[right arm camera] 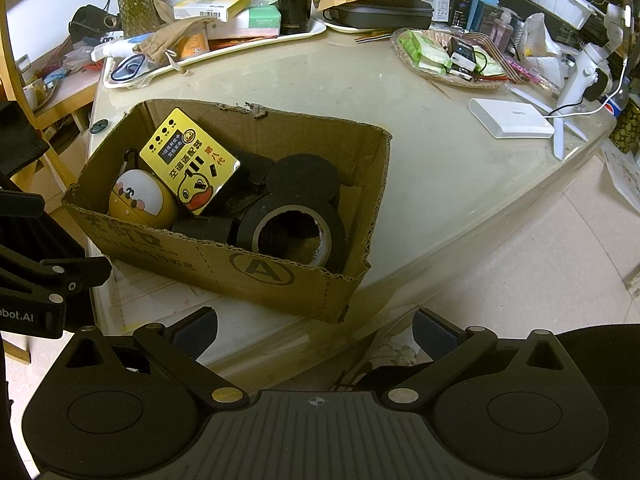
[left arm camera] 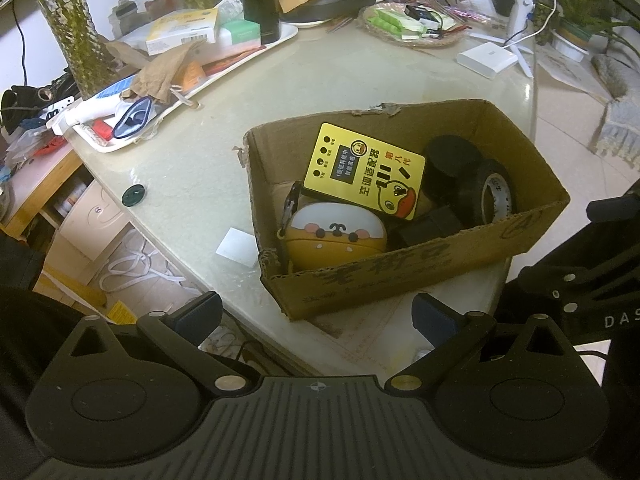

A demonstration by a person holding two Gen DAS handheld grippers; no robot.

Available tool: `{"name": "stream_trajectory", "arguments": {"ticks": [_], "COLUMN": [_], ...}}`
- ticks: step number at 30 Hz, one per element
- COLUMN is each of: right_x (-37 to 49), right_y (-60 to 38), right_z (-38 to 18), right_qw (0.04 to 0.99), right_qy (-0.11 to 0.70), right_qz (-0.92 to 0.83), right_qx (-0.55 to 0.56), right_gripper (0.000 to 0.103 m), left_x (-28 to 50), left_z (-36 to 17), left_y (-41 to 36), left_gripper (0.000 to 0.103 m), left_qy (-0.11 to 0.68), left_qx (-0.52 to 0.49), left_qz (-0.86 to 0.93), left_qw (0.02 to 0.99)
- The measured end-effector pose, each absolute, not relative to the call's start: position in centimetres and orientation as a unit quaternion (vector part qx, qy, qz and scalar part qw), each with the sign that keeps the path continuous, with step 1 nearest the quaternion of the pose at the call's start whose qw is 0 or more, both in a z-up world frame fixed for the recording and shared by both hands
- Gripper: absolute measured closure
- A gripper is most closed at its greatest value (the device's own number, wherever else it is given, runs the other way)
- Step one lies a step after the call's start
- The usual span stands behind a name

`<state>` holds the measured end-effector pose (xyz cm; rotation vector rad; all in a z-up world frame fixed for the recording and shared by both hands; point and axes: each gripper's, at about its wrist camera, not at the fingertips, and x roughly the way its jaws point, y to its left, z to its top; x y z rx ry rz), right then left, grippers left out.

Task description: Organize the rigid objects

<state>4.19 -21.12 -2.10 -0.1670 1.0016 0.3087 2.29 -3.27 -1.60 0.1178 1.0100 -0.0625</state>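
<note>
A cardboard box stands on the pale table near its front edge. Inside it lie a yellow card with a duck drawing, a yellow-and-white cartoon case, a roll of black tape, a black round lid and black blocks. My left gripper hangs open in front of the box, holding nothing. My right gripper is open too, below the box's near corner, off the table edge.
A white tray piled with boxes and a dark bottle sits at the back left. A woven plate of packets and a white box lie at the back right. A small green disc and a white paper square rest left of the box.
</note>
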Motion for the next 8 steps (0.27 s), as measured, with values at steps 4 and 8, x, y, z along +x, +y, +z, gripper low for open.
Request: {"name": "stream_trajectory", "arguments": {"ticks": [4,8], "right_x": [4.19,4.2], "right_y": [-21.11,-21.11], "right_z": [-2.09,-2.08], "right_qw": [0.862,0.862], "right_qy": [0.478,0.478], "right_qz": [0.147,0.147], "right_qx": [-0.08,-0.08], "right_gripper": [0.0,0.0], "left_x": [2.24,2.04], "left_z": [-1.53,-1.12], "left_y": [-3.21,-3.13], "left_gripper": [0.0,0.0], "left_qy": [0.482,0.472], "left_qx": [0.056,0.054], "left_qz": [-0.032,-0.039], "left_qw": [0.874,0.879]}}
